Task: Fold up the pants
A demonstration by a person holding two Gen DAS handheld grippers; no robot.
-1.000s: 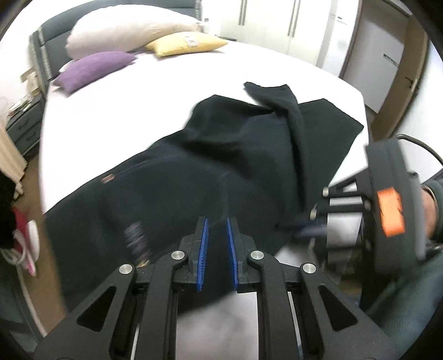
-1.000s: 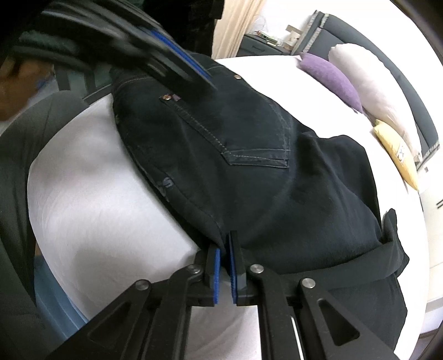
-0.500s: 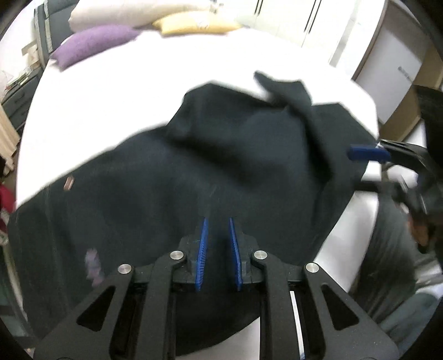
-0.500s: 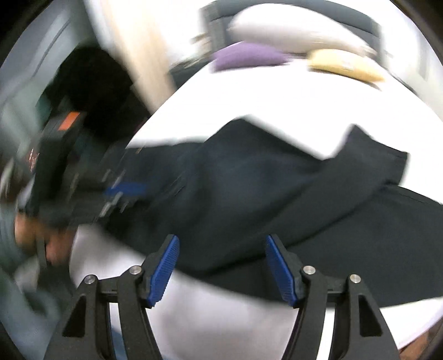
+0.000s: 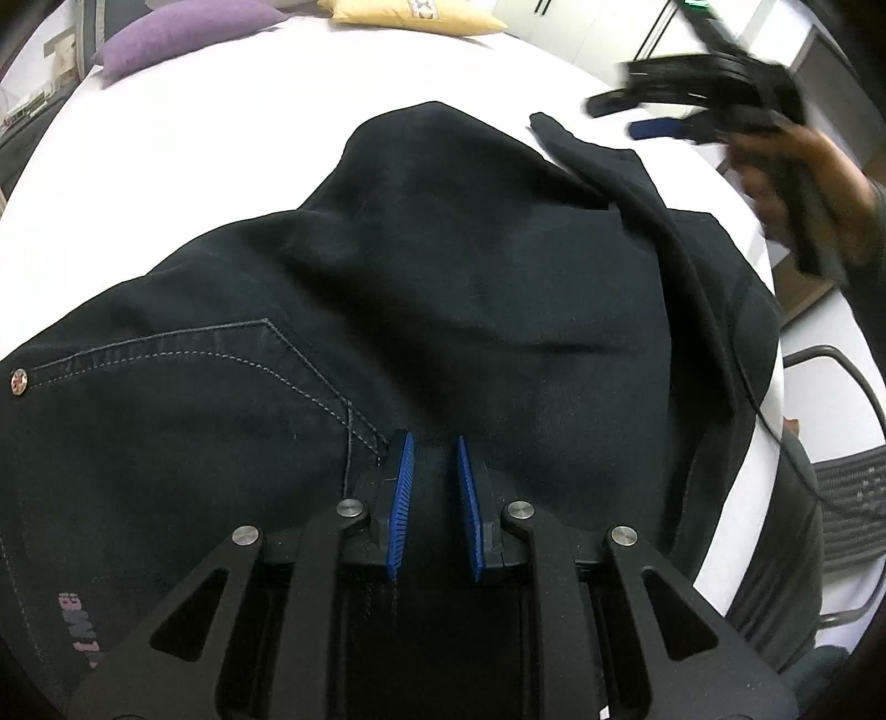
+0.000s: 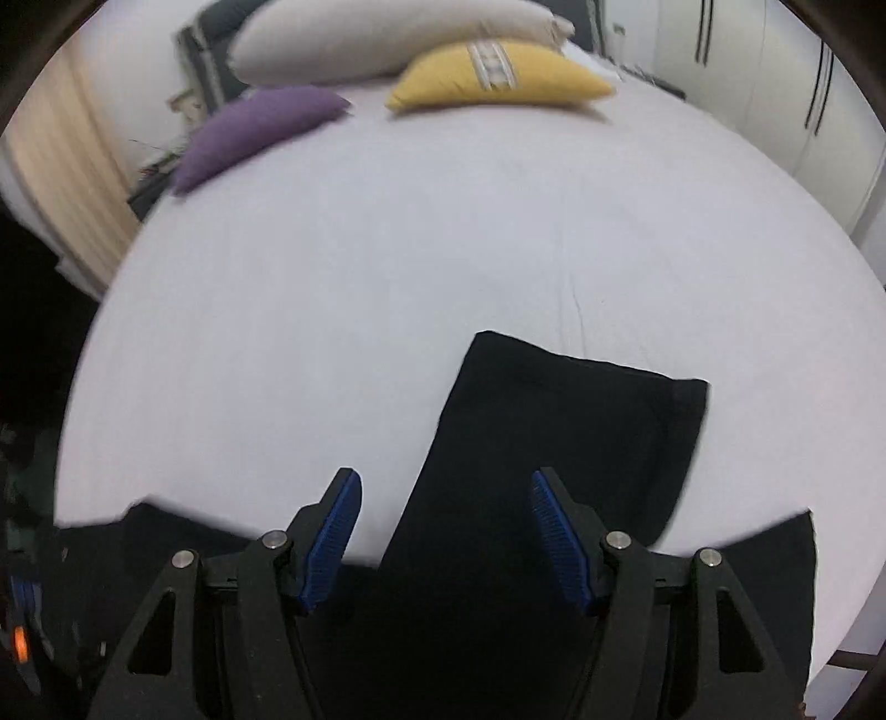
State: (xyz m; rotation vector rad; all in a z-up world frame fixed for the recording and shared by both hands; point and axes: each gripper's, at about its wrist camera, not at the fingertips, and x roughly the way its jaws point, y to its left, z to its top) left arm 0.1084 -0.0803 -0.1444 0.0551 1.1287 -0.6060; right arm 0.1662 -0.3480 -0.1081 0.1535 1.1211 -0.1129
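Note:
Black pants (image 5: 443, 310) lie spread on the white bed (image 5: 221, 138), back pocket and rivet at the left, legs running to the far right. My left gripper (image 5: 434, 443) hovers low over the seat area with its jaws a narrow gap apart, holding nothing. My right gripper (image 6: 446, 482) is open wide and empty above a pant leg end (image 6: 559, 437). The right gripper also shows in the left wrist view (image 5: 692, 116), raised at the far right over the leg ends.
A white pillow (image 6: 387, 39), a yellow pillow (image 6: 498, 75) and a purple pillow (image 6: 260, 130) lie at the head of the bed. White wardrobes (image 6: 775, 83) stand at the right. A chair (image 5: 847, 476) stands by the bed's right edge.
My right gripper let go of the pants edge, opened wide, and swung to the leg ends. My left gripper moved lower and closer over the seat of the pants.

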